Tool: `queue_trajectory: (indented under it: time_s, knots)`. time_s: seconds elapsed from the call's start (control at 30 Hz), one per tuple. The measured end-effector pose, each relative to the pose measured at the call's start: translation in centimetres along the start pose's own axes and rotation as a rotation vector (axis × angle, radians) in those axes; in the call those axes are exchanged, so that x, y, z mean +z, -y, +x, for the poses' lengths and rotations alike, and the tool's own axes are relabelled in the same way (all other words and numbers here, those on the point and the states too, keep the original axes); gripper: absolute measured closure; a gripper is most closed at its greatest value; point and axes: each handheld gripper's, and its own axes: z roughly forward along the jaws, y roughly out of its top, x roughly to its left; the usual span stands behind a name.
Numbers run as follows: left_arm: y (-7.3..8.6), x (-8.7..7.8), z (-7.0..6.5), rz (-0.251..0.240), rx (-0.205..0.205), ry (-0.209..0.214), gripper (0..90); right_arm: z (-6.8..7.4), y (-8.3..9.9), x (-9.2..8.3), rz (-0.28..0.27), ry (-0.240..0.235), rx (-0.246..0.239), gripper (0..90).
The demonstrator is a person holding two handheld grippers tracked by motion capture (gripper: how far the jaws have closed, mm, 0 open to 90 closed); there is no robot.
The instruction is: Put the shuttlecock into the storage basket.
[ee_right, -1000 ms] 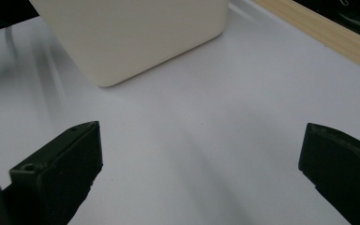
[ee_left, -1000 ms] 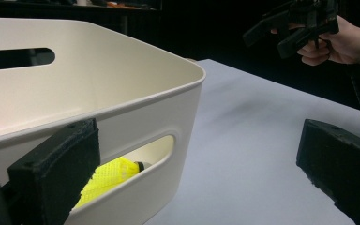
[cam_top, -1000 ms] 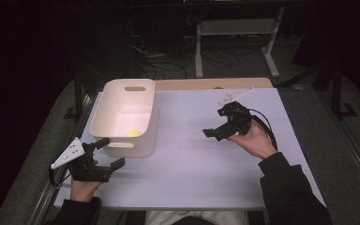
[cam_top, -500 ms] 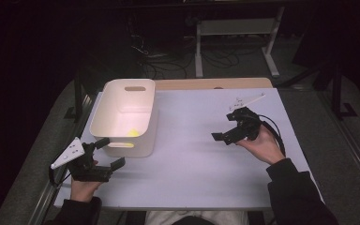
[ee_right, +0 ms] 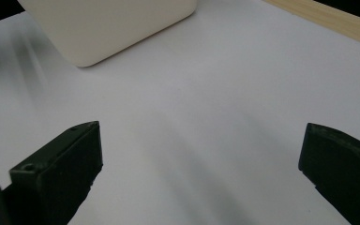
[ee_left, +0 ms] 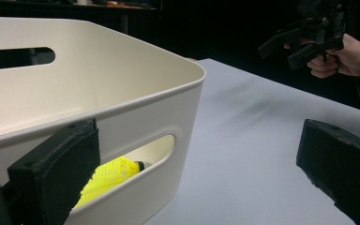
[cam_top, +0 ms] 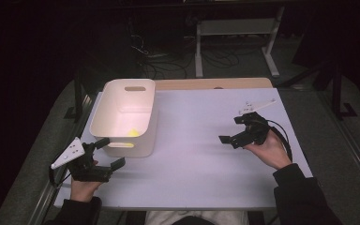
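Observation:
A white plastic bin stands on the left half of the white table. A small yellow object lies inside it by the near wall. In the left gripper view this yellow netted object shows through the handle slot of the bin. My left gripper rests open at the bin's near corner, holding nothing; its own view shows it with jaws wide apart. My right gripper hovers open over the right half of the table, empty, with bare table between its jaws in its own view.
A wooden strip runs along the table's far edge. Beyond it, on the dark floor, are cables and a metal stand. The bin's corner is far from the right gripper. In the left gripper view the right gripper shows far off.
The right gripper has drifted to the right and a little toward the person's side, still open. The left gripper and the bin have not moved.

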Motion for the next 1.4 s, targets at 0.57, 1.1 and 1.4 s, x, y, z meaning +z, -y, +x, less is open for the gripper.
queue_trajectory:
  time_s: [0.57, 1.1, 1.4]
  knots:
    - [0.0, 0.0, 0.0, 0.004, -0.002, -0.001, 0.0, -0.5, 3.3, -1.4, -0.036, 0.037, 0.038, 0.0]
    - [0.0, 0.0, 0.0, 0.005, -0.003, -0.001, 0.0, -0.5, 6.1, -2.7, -0.062, 0.062, 0.049, 0.0]
    - [0.0, 0.0, 0.0, 0.004, -0.003, -0.002, 0.0, -0.5, 7.8, -3.3, -0.082, 0.076, 0.055, 0.0]
